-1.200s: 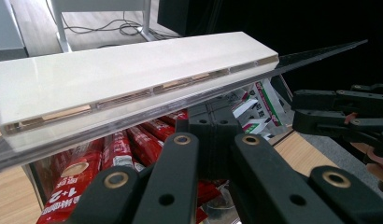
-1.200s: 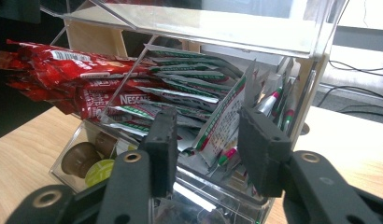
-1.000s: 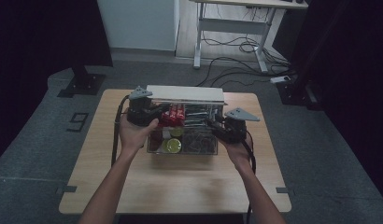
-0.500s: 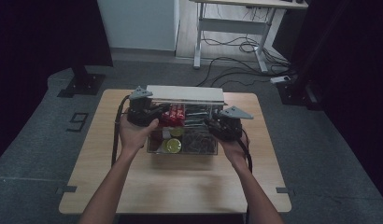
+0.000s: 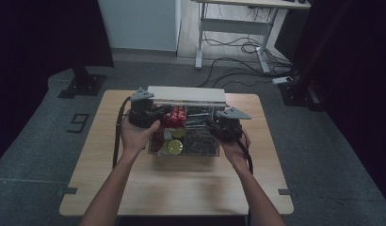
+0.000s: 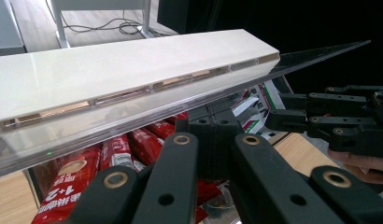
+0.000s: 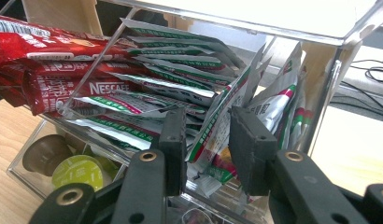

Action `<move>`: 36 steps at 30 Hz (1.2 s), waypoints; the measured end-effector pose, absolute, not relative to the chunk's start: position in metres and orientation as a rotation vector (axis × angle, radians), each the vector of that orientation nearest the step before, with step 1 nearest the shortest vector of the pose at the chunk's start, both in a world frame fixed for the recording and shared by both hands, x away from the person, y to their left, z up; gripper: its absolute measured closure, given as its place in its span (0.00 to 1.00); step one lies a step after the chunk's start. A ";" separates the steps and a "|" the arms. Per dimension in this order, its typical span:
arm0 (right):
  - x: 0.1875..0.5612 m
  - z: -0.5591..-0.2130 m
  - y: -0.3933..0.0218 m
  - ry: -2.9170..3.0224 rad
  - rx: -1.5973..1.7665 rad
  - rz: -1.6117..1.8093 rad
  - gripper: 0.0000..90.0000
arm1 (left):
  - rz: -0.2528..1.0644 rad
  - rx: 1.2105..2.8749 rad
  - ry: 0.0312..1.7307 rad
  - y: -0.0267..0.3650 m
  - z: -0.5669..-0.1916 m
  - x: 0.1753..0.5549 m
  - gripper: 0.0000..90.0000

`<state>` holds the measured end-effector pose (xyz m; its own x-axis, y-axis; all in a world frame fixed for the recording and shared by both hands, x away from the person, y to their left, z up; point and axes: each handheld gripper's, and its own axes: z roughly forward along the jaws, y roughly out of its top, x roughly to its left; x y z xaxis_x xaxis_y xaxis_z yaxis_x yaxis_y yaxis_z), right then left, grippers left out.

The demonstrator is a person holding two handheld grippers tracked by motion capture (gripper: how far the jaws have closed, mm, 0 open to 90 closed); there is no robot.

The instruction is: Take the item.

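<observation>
A clear acrylic organiser box point(image 5: 184, 151) stands near the middle of the bench point(image 5: 181, 188). Its white-topped lid point(image 5: 187, 95) is raised at the rear, tilted, with its transparent underside showing in the left gripper view point(image 6: 133, 116). Inside, red Nescafé stick packs point(image 7: 54, 74) lie stacked on the left in the right gripper view. White sachets with green and red print point(image 7: 213, 126) stand packed on edge in the adjoining compartment, fanned and leaning. Coffee capsules, one yellow-green point(image 7: 77, 171) and one brown point(image 7: 45, 153), sit in the lower front compartment, touching each other.
</observation>
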<state>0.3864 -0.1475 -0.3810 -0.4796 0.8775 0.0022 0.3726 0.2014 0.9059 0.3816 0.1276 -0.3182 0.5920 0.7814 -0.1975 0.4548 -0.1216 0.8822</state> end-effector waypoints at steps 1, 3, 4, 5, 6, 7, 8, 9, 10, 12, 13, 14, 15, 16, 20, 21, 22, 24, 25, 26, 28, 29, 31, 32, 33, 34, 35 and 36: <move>0.387 -0.381 -0.147 1.955 1.158 1.234 0.75 | 0.384 1.762 1.018 0.128 -0.318 0.382 1.00; 0.387 -0.381 -0.146 1.957 1.156 1.227 0.76 | 0.383 1.760 1.018 0.128 -0.319 0.381 1.00; 0.387 -0.381 -0.146 1.962 1.155 1.222 0.79 | 0.383 1.760 1.018 0.128 -0.319 0.381 1.00; 0.387 -0.382 -0.146 1.961 1.155 1.217 0.83 | 0.382 1.759 1.018 0.128 -0.319 0.381 1.00; 0.387 -0.382 -0.147 1.962 1.155 1.216 0.88 | 0.382 1.758 1.019 0.128 -0.319 0.381 1.00; 0.387 -0.382 -0.147 1.964 1.157 1.216 0.92 | 0.381 1.759 1.020 0.129 -0.319 0.381 1.00; 0.387 -0.382 -0.149 1.965 1.159 1.220 0.94 | 0.381 1.760 1.020 0.129 -0.320 0.381 1.00; 0.387 -0.383 -0.152 1.967 1.170 1.238 0.97 | 0.381 1.761 1.020 0.129 -0.320 0.381 1.00; 0.386 -0.383 -0.153 1.968 1.170 1.249 0.97 | 0.382 1.759 1.020 0.129 -0.320 0.381 1.00; 0.384 -0.382 -0.156 1.960 1.167 1.273 0.98 | 0.381 1.760 1.020 0.129 -0.320 0.381 1.00; 0.384 -0.382 -0.156 1.960 1.167 1.273 0.98 | 0.381 1.760 1.020 0.129 -0.320 0.381 1.00; 0.382 -0.381 -0.157 1.956 1.162 1.284 0.98 | 0.382 1.761 1.019 0.129 -0.320 0.381 1.00; 0.378 -0.380 -0.159 1.950 1.149 1.300 0.99 | 0.383 1.761 1.019 0.129 -0.320 0.381 1.00; 0.376 -0.380 -0.161 1.945 1.143 1.310 0.99 | 0.383 1.761 1.019 0.128 -0.320 0.381 1.00; 0.367 -0.380 -0.170 1.910 1.138 1.374 0.99 | 0.381 1.755 1.021 0.127 -0.320 0.382 1.00; 0.365 -0.379 -0.171 1.900 1.134 1.381 0.99 | 0.381 1.755 1.021 0.127 -0.320 0.382 1.00; 0.362 -0.378 -0.173 1.891 1.127 1.384 0.99 | 0.381 1.758 1.020 0.127 -0.320 0.382 1.00; 0.360 -0.377 -0.174 1.882 1.118 1.391 0.99 | 0.380 1.760 1.019 0.127 -0.320 0.382 1.00; 0.355 -0.375 -0.176 1.873 1.106 1.405 0.99 | 0.376 1.756 1.020 0.127 -0.320 0.382 1.00; 0.355 -0.375 -0.176 1.873 1.106 1.405 0.99 | 0.376 1.756 1.020 0.127 -0.320 0.382 1.00; 0.349 -0.373 -0.179 1.856 1.092 1.423 0.99 | 0.372 1.754 1.020 0.127 -0.320 0.382 1.00; 0.348 -0.372 -0.181 1.851 1.088 1.429 0.99 | 0.372 1.753 1.021 0.127 -0.320 0.382 1.00; 0.345 -0.372 -0.183 1.842 1.085 1.442 0.99 | 0.372 1.753 1.021 0.127 -0.320 0.382 1.00; 0.345 -0.372 -0.183 1.842 1.085 1.442 0.99 | 0.372 1.753 1.021 0.126 -0.320 0.382 1.00; 0.344 -0.372 -0.185 1.839 1.085 1.446 0.99 | 0.373 1.756 1.021 0.126 -0.320 0.382 1.00; 0.342 -0.372 -0.187 1.837 1.085 1.453 0.99 | 0.373 1.757 1.020 0.126 -0.321 0.382 1.00; 0.342 -0.372 -0.188 1.835 1.086 1.457 0.99 | 0.373 1.757 1.020 0.126 -0.321 0.382 1.00; 0.341 -0.372 -0.189 1.834 1.084 1.459 0.99 | 0.374 1.756 1.020 0.126 -0.321 0.382 1.00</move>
